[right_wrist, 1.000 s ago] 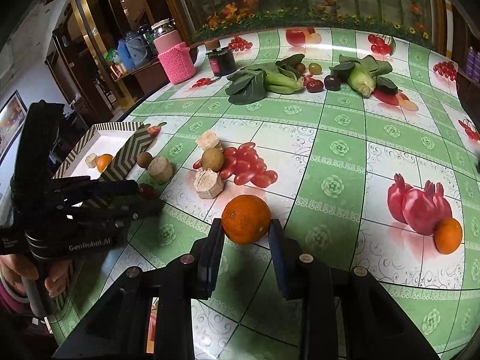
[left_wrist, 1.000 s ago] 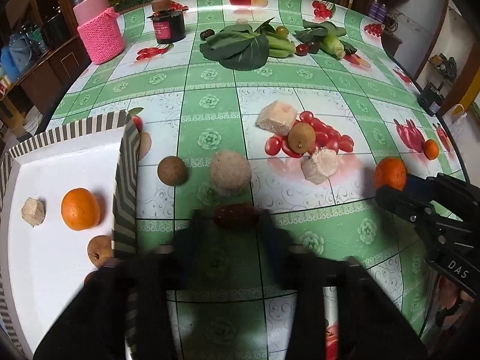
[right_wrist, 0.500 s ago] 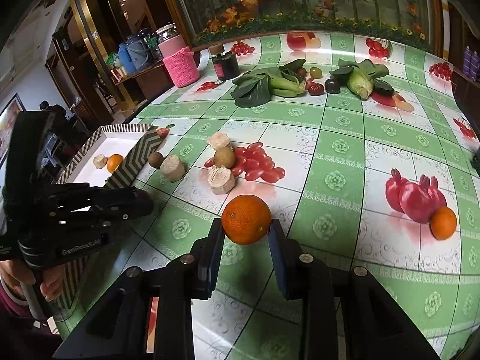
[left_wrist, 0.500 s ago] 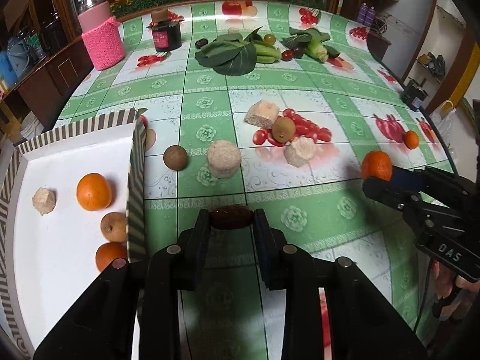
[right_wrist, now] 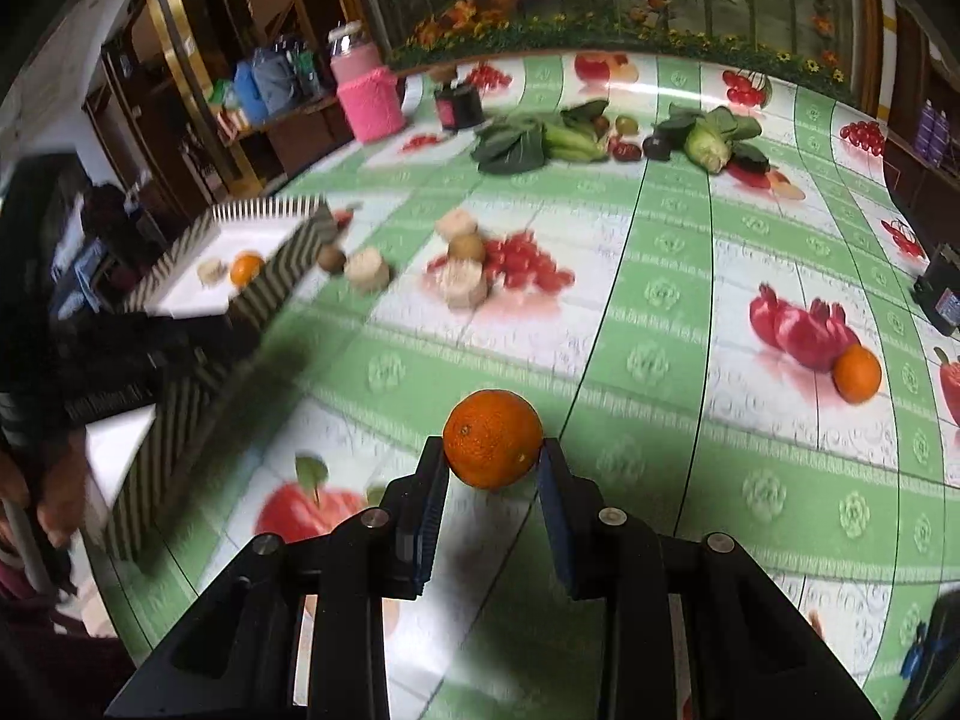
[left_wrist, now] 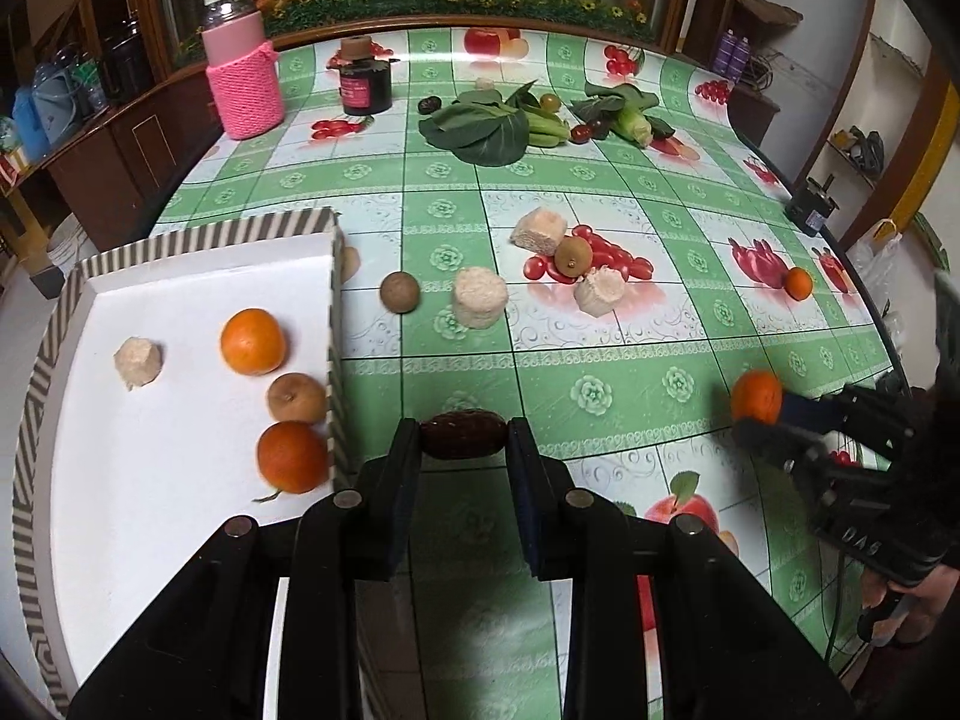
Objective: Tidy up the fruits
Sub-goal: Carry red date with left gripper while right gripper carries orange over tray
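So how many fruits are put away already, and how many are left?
Done: two oranges and a brown fruit lie in the striped tray. In hand: the left claw grips a dark date-like fruit, the right claw an orange. Left on the table: two brown fruits.

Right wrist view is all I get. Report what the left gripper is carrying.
Observer: The left gripper has its jaws shut on a dark brown oblong fruit.
Operator: Say where it sits relative to the tray.
Observer: Just right of the tray's striped wall, over the tablecloth, not yet over the tray.
Operator: My orange goes there next. Count the tray's contents.
Observer: Four: two oranges, a brown round fruit and a pale chunk.
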Tool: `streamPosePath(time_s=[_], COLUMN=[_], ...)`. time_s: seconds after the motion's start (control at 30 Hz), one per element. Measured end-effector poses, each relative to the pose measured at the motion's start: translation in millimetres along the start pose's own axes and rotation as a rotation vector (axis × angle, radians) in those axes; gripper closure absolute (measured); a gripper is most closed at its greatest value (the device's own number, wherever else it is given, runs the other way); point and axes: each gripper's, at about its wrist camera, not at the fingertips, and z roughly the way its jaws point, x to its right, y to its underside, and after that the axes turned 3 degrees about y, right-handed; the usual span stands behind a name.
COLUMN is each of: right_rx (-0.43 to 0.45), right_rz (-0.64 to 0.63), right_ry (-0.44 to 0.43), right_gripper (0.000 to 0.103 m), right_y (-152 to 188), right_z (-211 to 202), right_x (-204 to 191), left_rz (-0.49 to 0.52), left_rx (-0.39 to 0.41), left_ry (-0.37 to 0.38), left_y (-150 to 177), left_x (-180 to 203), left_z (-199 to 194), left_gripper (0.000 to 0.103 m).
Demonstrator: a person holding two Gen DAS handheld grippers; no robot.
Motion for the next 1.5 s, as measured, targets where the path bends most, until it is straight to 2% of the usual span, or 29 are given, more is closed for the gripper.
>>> streamPosePath(time_s=[0.17, 0.27, 0.3, 0.33, 0.37, 0.4, 0.73, 0.77, 0.8, 1.1, 1.5], right_rx=[-0.05, -0.047, -0.045, -0.041, -0.031, -0.027, -0.027, -0.035, -0.026, -0.002, 0.044], right_rz=[-0.035, -0.028, -0.01, 0.003, 0.014, 0.017, -0.022, -0.029, -0.038, -0.033, -0.049], right_ry=[0.026, 0.027, 0.012, 0.005, 0.006, 0.008, 0.008, 0.016, 0.034, -0.002, -0.069], right_gripper=[0.07, 0.067, 0.057, 0.052, 0.048, 0.048, 0.05, 0.054, 0.07, 0.071, 0.071], right_y=[7.0, 5.7, 4.7, 3.8, 2.5, 1.9, -6.8, -7.3, -8.2, -12.7, -24.9], right_z=[8.6, 10.0, 10.3, 10.3, 10.1, 10.2, 20.6, 23.6, 24.4, 9.3, -0.9], right_x=[-9.9, -11.2, -9.5, -8.3, -6.8, -6.2, -19.1, -20.2, -21.6, -30.6, -74.7], left_rz=[-0.008, -0.009, -0.01, -0.011, -0.013, -0.015, -0.026, -0.026, -0.026, -0.03, -0.03], left_rx=[0.003, 0.001, 0.001, 0.0, 0.0, 0.0, -0.01, -0.01, -0.009, 0.017, 0.046], left_ry=[0.009, 0.012, 0.012, 0.011, 0.011, 0.009, 0.014, 0.015, 0.014, 0.004, -0.077], left_y=[3.2, 4.4, 4.7, 5.0, 5.1, 5.0, 6.8, 6.9, 6.9, 6.5, 18.5], left_x=[-1.9, -2.0, -2.5, -3.1, -4.2, -5.5, -10.4, -11.1, -11.3, -22.1, -48.2], left_z=[-3.8, -4.6, -4.8, -5.0, -5.1, -4.9, -2.9, -3.3, -3.6, -15.7, -33.8], left_gripper=[0.077, 0.077, 0.077, 0.077, 0.077, 0.077, 0.077, 0.077, 0.077, 0.077, 0.077])
